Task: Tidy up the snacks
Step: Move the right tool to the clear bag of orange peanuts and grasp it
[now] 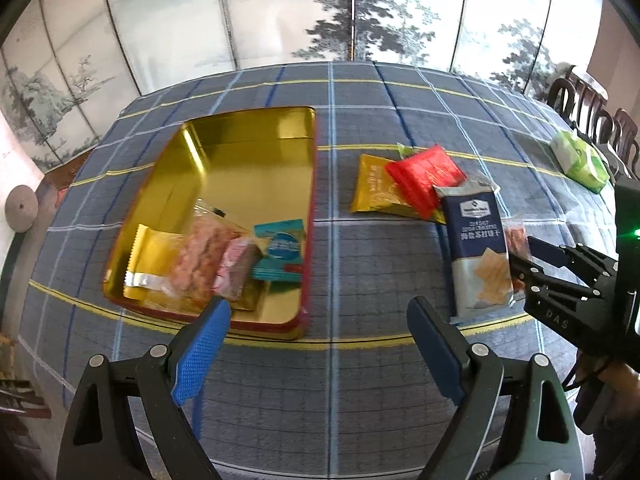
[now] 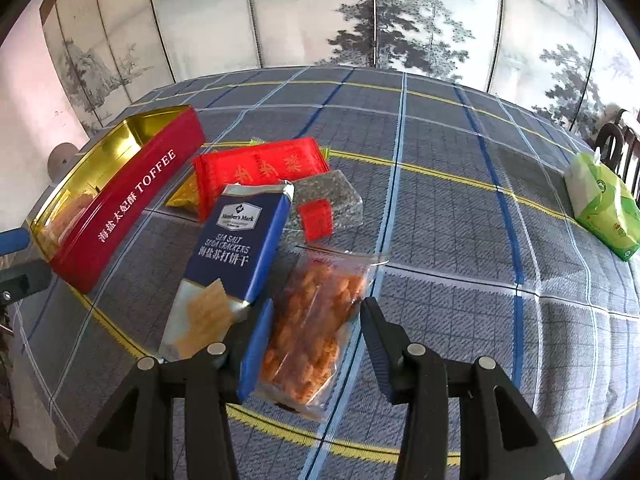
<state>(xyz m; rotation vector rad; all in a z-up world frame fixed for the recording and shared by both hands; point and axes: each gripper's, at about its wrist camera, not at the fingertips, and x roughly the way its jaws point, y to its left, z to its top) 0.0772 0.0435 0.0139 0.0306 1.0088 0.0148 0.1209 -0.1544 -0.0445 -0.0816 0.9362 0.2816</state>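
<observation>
A red toffee tin (image 1: pixel 172 184) with a gold inside (image 2: pixel 120 204) holds several snack packets at its near end. My left gripper (image 1: pixel 320 320) is open and empty just in front of the tin. On the cloth to the right lie a gold packet (image 1: pixel 374 190), a red packet (image 1: pixel 424 176) (image 2: pixel 260 168), a blue soda cracker pack (image 1: pixel 478 248) (image 2: pixel 236 248) and a clear bag of orange snacks (image 2: pixel 316 320). My right gripper (image 2: pixel 316 320) (image 1: pixel 520 256) is open, its fingers on either side of the orange snack bag.
A green tissue pack (image 1: pixel 580 160) (image 2: pixel 604 208) lies at the table's far right. Dark wooden chairs (image 1: pixel 588 108) stand beyond it. A clear wrapper with a red label (image 2: pixel 320 208) lies behind the orange bag. A painted folding screen (image 1: pixel 280 12) backs the table.
</observation>
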